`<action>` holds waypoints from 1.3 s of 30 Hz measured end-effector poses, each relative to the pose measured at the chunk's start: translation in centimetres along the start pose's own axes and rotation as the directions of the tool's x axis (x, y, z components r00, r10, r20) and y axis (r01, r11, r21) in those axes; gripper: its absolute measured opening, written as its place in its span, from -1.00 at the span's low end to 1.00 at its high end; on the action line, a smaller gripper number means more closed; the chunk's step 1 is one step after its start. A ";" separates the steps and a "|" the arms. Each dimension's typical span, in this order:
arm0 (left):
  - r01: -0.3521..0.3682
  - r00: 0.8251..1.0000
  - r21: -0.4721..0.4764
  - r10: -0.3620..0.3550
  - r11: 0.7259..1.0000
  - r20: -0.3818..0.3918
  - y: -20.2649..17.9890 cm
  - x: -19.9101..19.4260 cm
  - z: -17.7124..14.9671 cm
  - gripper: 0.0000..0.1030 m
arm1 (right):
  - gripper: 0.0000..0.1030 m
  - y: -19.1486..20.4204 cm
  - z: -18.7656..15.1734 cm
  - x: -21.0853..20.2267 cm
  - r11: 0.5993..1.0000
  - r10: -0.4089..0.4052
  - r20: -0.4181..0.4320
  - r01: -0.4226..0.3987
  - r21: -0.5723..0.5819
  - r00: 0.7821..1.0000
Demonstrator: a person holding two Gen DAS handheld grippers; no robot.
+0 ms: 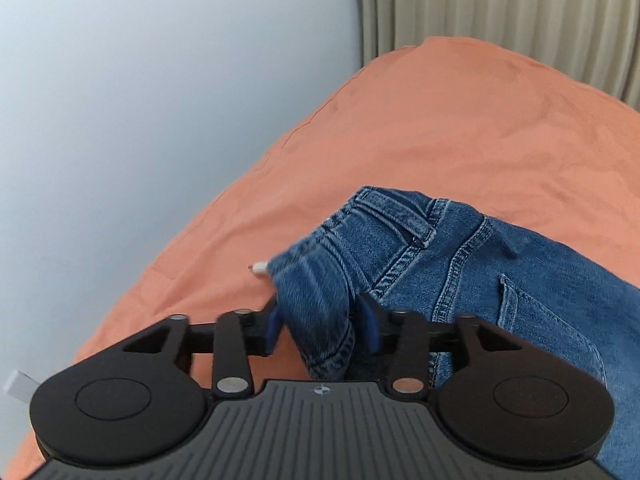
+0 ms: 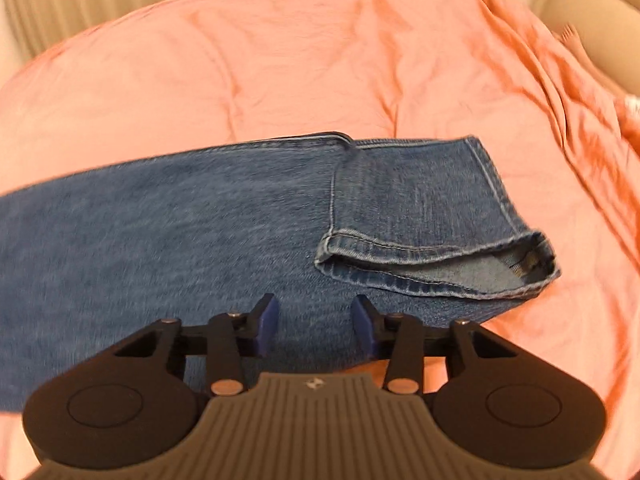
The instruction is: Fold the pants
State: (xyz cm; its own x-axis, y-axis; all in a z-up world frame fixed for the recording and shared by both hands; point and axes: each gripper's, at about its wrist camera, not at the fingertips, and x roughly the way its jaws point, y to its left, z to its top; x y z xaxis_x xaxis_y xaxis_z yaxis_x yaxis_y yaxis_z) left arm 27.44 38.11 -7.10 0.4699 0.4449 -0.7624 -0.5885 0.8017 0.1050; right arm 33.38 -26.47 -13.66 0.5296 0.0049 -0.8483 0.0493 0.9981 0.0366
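Observation:
Blue jeans (image 1: 460, 264) lie on an orange bedsheet (image 1: 460, 120). In the left wrist view my left gripper (image 1: 322, 326) has its jaws apart around a bunched fold of the waistband end, which is lifted and blurred; the pads look to be touching the denim on both sides. In the right wrist view the legs of the jeans (image 2: 160, 232) stretch across the sheet (image 2: 280, 60), with the hem end (image 2: 436, 252) at the right. My right gripper (image 2: 316, 326) is open and empty just above the near edge of the leg.
A pale wall (image 1: 140, 100) runs along the bed's left side. Beige curtains (image 1: 500, 0) hang behind the bed. In the right wrist view the sheet drops in folds at the right (image 2: 580, 140), and a person's foot (image 2: 576, 42) shows at the far right edge.

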 end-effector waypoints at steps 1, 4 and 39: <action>-0.010 1.000 0.011 0.009 1.000 0.007 -0.3 -0.4 0.2 0.17 | -0.33 -0.1 0.1 0.3 1.000 0.004 0.000 -0.004 0.008 1.000; -0.031 0.999 0.038 0.030 0.999 0.026 -0.9 -1.5 0.9 0.21 | -0.39 0.4 0.4 1.2 1.000 0.011 0.001 -0.011 -0.001 1.000; 0.220 0.973 0.292 -0.232 0.931 0.007 -11.0 -3.5 -3.2 0.09 | -0.16 -14.8 7.0 -1.3 0.970 -0.186 0.146 0.157 0.187 0.972</action>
State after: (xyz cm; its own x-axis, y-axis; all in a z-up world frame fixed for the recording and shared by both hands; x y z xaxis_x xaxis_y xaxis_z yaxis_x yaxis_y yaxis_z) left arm 30.18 26.46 -7.58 0.5982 0.2495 -0.7615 -0.2522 0.9606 0.1166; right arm 37.84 -41.65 -9.38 0.6294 -0.1899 -0.7536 0.2899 0.9571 0.0010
